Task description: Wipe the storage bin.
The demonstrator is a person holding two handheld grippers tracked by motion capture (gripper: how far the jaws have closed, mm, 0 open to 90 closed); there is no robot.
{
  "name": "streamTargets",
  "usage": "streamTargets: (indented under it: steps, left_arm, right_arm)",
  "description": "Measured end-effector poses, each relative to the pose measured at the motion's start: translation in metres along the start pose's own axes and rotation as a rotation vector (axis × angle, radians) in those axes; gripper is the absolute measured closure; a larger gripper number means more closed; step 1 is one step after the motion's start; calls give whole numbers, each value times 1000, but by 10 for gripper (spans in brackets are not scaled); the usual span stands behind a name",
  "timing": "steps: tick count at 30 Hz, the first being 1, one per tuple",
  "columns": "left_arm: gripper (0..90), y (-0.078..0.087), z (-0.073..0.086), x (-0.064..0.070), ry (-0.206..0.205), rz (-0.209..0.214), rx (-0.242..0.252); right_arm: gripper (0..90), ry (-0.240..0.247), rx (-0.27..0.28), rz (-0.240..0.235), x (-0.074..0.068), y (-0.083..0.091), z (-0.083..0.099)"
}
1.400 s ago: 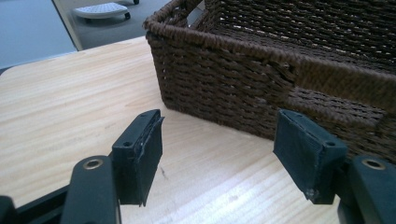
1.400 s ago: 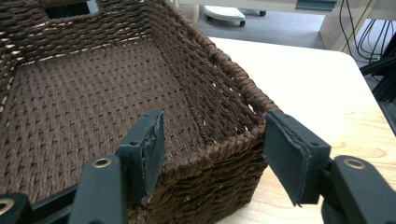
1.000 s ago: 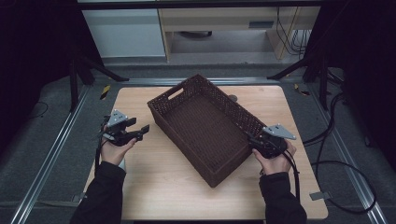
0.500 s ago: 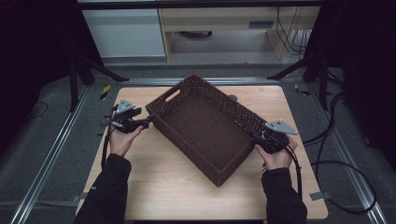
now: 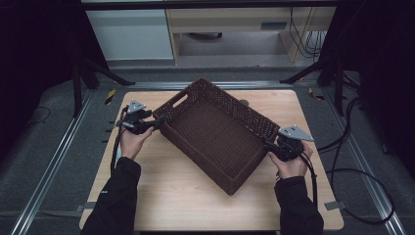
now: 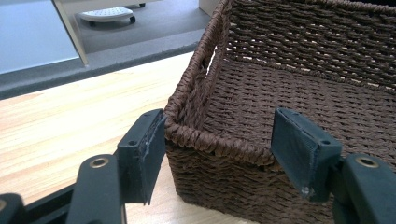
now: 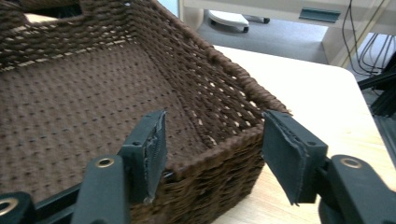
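Observation:
A dark brown woven basket (image 5: 215, 132) lies skewed on the wooden table (image 5: 186, 196), with nothing inside and a handle slot in its far-left wall. My left gripper (image 5: 155, 123) is open at the basket's left corner. In the left gripper view the corner rim (image 6: 187, 133) sits between the jaws of the left gripper (image 6: 219, 149), one finger (image 6: 144, 154) outside the wall. My right gripper (image 5: 268, 146) is open at the right corner. In the right gripper view the basket wall (image 7: 224, 140) runs between the jaws of the right gripper (image 7: 212, 149).
The basket takes up the table's middle, with bare wood in front of it and at the far right corner (image 5: 274, 100). Metal rails (image 5: 58, 161) flank the table. Cables (image 5: 362, 171) trail on the floor at the right. Black stand legs (image 5: 98, 73) and pale cabinets (image 5: 132, 34) are beyond.
My left gripper has moved forward and right, up to the basket's left corner. The right gripper shifted only slightly at the right corner. The basket has stayed put.

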State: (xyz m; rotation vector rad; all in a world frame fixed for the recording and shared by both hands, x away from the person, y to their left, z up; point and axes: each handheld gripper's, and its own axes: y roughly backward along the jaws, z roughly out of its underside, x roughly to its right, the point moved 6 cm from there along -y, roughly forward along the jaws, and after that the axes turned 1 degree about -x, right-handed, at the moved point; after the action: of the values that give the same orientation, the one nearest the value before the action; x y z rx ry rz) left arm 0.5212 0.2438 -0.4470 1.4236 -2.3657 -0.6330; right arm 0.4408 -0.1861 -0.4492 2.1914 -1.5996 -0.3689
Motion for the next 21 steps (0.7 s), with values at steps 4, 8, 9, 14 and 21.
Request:
streamTargets:
  steps: [4, 8, 9, 14, 21]
  left_arm:
    - [348, 3, 2, 2, 0, -14, 13]
    - [349, 5, 3, 3, 8, 3, 14]
    - [346, 5, 3, 2, 4, 8, 10]
    - [351, 2, 4, -1, 9, 17, -1]
    - [390, 8, 5, 1, 11, 31, 2]
  right_arm:
    - [375, -4, -5, -33, -9, 1, 3]
    - [391, 0, -19, -25, -7, -5, 5]
    - [407, -9, -13, -27, -6, -6, 5]
    - [430, 1, -9, -3, 0, -13, 3]
    - [399, -8, -3, -30, -1, -7, 1]
